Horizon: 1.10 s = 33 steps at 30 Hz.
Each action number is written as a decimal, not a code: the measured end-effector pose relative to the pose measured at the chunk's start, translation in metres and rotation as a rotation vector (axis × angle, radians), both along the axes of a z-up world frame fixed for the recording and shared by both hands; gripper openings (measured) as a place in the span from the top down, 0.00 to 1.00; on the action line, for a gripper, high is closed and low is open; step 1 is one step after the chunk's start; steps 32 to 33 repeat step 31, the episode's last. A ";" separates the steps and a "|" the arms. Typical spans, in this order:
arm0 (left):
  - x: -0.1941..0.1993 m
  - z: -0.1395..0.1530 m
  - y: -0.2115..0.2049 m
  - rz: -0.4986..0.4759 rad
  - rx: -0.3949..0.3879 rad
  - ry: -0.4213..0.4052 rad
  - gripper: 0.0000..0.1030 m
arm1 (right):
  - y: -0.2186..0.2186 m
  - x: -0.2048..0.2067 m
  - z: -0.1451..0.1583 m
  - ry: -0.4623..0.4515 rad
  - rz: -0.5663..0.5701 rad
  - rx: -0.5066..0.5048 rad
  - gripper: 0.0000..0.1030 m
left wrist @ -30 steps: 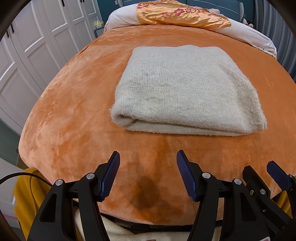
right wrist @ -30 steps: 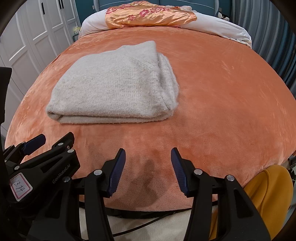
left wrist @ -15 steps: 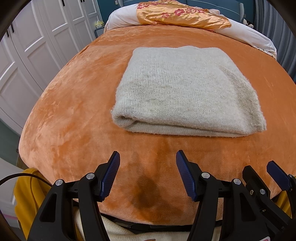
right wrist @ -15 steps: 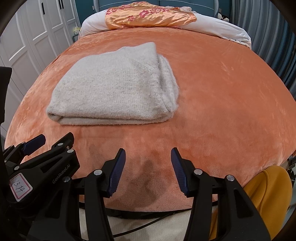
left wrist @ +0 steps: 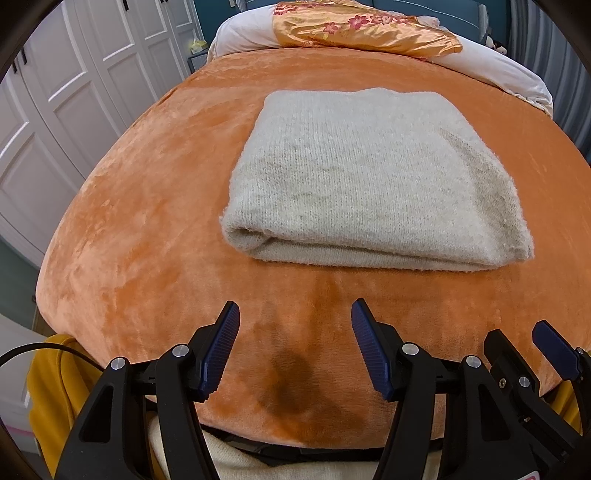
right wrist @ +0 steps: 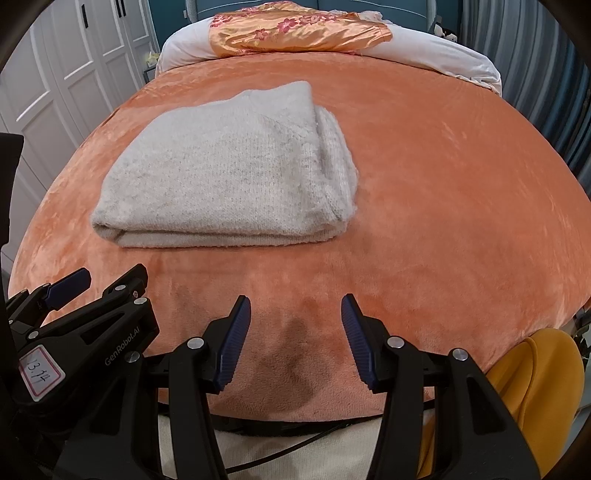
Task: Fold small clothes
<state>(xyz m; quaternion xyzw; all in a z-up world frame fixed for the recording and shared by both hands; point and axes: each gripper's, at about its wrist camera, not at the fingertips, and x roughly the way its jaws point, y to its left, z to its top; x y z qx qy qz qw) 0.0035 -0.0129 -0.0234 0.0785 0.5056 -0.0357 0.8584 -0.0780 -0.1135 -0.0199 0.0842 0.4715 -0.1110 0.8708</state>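
Note:
A cream knitted sweater [left wrist: 369, 177] [right wrist: 229, 173] lies folded into a neat rectangle on the orange plush blanket [left wrist: 147, 206] [right wrist: 443, 206] of the bed. My left gripper [left wrist: 295, 325] hovers over the blanket's near edge, short of the sweater, open with nothing between its blue pads. My right gripper [right wrist: 295, 317] hangs beside it, also open and empty, nearer the sweater's right end. Each gripper shows at the edge of the other's view.
White pillows [left wrist: 498, 70] and an orange flowered satin cover [left wrist: 362, 26] [right wrist: 295, 33] lie at the bed's head. White wardrobe doors [left wrist: 55, 110] stand on the left. A curtain [right wrist: 561, 74] hangs on the right. Yellow fabric [right wrist: 535, 387] sits below the bed's near edge.

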 end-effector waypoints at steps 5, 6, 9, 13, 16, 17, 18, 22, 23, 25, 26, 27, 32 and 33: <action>0.000 -0.001 0.000 -0.001 0.000 0.002 0.41 | 0.002 0.000 0.000 -0.001 -0.004 0.000 0.52; 0.000 -0.001 -0.001 -0.001 0.000 0.003 0.41 | 0.003 -0.001 -0.001 -0.001 -0.006 0.000 0.52; 0.001 -0.002 -0.001 -0.001 -0.003 0.008 0.41 | 0.004 -0.001 -0.001 0.001 -0.009 0.001 0.52; 0.003 -0.002 0.000 -0.002 -0.004 0.008 0.41 | 0.006 -0.001 -0.001 0.001 -0.013 -0.002 0.52; 0.001 -0.002 -0.001 -0.004 0.006 -0.003 0.41 | 0.007 -0.002 -0.001 0.000 -0.017 0.000 0.52; 0.000 -0.002 -0.002 -0.003 0.007 -0.005 0.41 | 0.006 -0.002 -0.001 0.000 -0.016 -0.001 0.52; 0.000 -0.002 -0.002 -0.002 0.007 -0.006 0.41 | 0.006 -0.001 -0.001 0.000 -0.015 -0.002 0.52; -0.001 -0.002 -0.001 -0.002 0.006 -0.004 0.41 | 0.007 -0.002 -0.001 0.001 -0.018 0.000 0.52; 0.000 -0.003 -0.001 -0.001 0.005 -0.002 0.41 | 0.006 -0.002 -0.001 0.000 -0.017 -0.001 0.52; -0.001 -0.003 0.000 0.008 -0.004 0.008 0.42 | 0.008 -0.003 0.000 -0.001 -0.020 -0.002 0.52; -0.001 -0.002 -0.001 0.010 -0.007 0.009 0.42 | 0.009 -0.003 0.000 -0.002 -0.022 -0.004 0.52; -0.001 -0.002 -0.001 0.011 -0.007 0.008 0.42 | 0.010 -0.003 0.000 -0.002 -0.023 -0.005 0.52; -0.001 -0.001 -0.001 0.008 -0.004 0.005 0.42 | 0.014 -0.003 0.002 -0.003 -0.028 -0.008 0.52; -0.001 -0.001 -0.001 0.008 -0.004 0.005 0.42 | 0.014 -0.003 0.002 -0.003 -0.028 -0.008 0.52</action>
